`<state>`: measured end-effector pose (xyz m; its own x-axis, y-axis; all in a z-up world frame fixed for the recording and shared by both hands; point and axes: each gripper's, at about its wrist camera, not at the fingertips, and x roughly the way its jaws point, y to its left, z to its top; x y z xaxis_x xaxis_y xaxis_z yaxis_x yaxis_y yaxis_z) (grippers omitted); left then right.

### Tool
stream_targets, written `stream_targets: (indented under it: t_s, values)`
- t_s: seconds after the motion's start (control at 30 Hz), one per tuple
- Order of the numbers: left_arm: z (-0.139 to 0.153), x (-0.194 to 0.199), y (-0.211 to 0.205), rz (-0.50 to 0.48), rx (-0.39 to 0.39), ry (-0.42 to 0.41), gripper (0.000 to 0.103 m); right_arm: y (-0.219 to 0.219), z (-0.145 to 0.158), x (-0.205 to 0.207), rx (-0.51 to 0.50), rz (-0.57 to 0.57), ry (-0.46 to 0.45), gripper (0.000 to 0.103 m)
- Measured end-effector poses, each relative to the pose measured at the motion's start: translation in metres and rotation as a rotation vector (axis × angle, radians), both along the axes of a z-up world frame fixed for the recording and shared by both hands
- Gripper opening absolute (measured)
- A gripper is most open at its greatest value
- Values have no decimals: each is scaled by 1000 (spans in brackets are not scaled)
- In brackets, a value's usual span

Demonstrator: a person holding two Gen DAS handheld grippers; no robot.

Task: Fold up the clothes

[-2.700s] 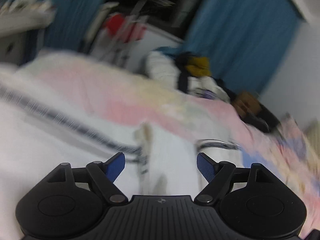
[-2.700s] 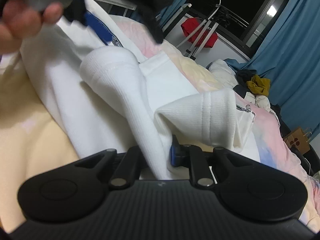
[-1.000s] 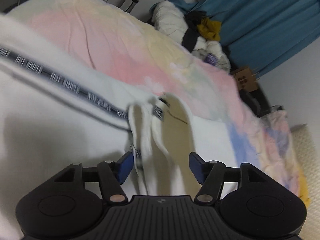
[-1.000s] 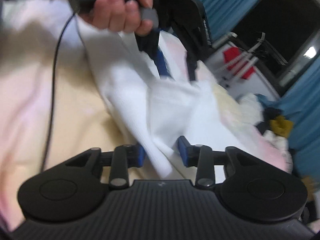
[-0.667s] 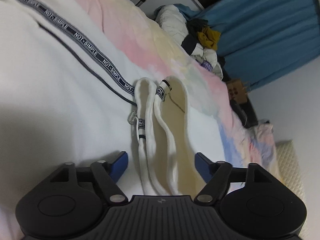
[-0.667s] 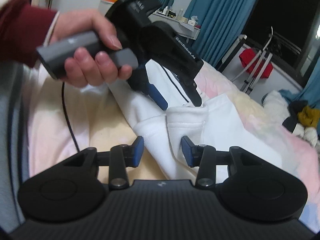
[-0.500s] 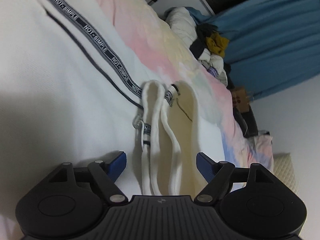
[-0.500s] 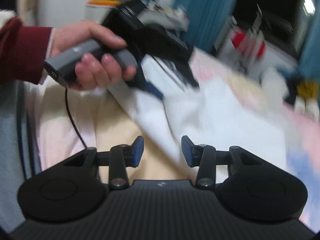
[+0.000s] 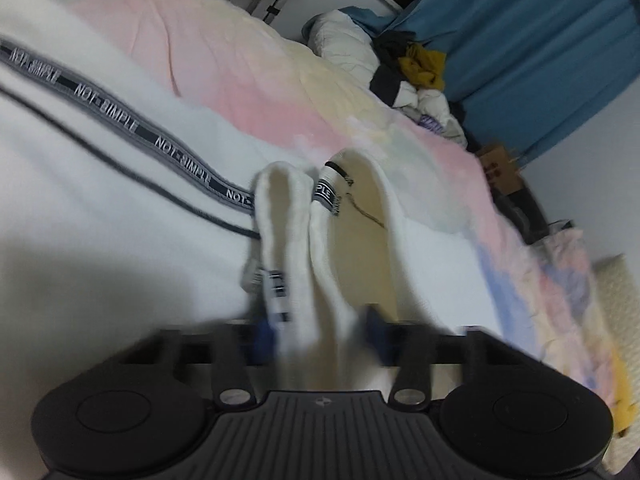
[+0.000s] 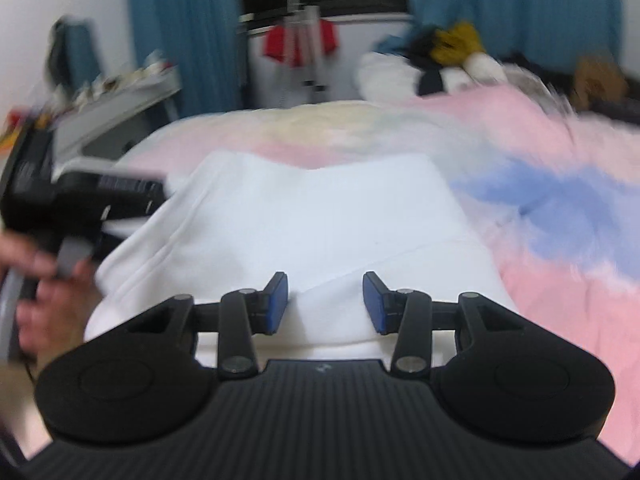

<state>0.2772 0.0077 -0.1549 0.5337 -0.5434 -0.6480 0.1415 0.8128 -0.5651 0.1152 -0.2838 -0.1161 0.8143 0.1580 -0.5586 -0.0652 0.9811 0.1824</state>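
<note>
A white garment (image 9: pixel 100 184) with a dark "NOT SIMPLE" printed band lies on the bed. My left gripper (image 9: pixel 320 336) is closing on the garment's bunched ribbed hem folds (image 9: pixel 304 240), which fill the gap between the blue pads; the view is blurred there. In the right wrist view the same white garment (image 10: pixel 312 220) lies spread flat on the bed. My right gripper (image 10: pixel 325 304) is open just above its near edge and holds nothing. The left gripper's body and the hand holding it show at the left edge of that view (image 10: pixel 48 216).
The bed has a pink, yellow and blue quilt (image 10: pixel 560 184). A pile of clothes (image 9: pixel 404 68) lies at the far end by blue curtains (image 9: pixel 532 52). A drying rack with red cloth (image 10: pixel 300 40) and a cluttered desk (image 10: pixel 112 88) stand beyond the bed.
My left gripper's fingers have narrowed around the ribbed hem folds. My right gripper let go of the white cloth and swung right, now facing along the spread garment.
</note>
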Motion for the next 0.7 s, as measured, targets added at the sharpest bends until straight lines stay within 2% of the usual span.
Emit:
stream_targets:
  t_s: [0.13, 0.37, 0.5, 0.63, 0.7]
  values:
    - [9, 1, -3, -5, 13, -7, 15, -19, -7, 7, 114, -69, 0, 44]
    - [14, 11, 9, 18, 25, -27, 14, -27, -7, 8, 148, -81, -48, 44]
    - [14, 17, 17, 37, 24, -35, 17, -23, -16, 18, 112, -77, -29, 45]
    - [20, 16, 19, 51, 44, -63, 31, -19, -26, 29, 77, -73, -10, 46]
    - [33, 5, 11, 52, 86, -109, 51, -17, -30, 33, 61, -71, -2, 46]
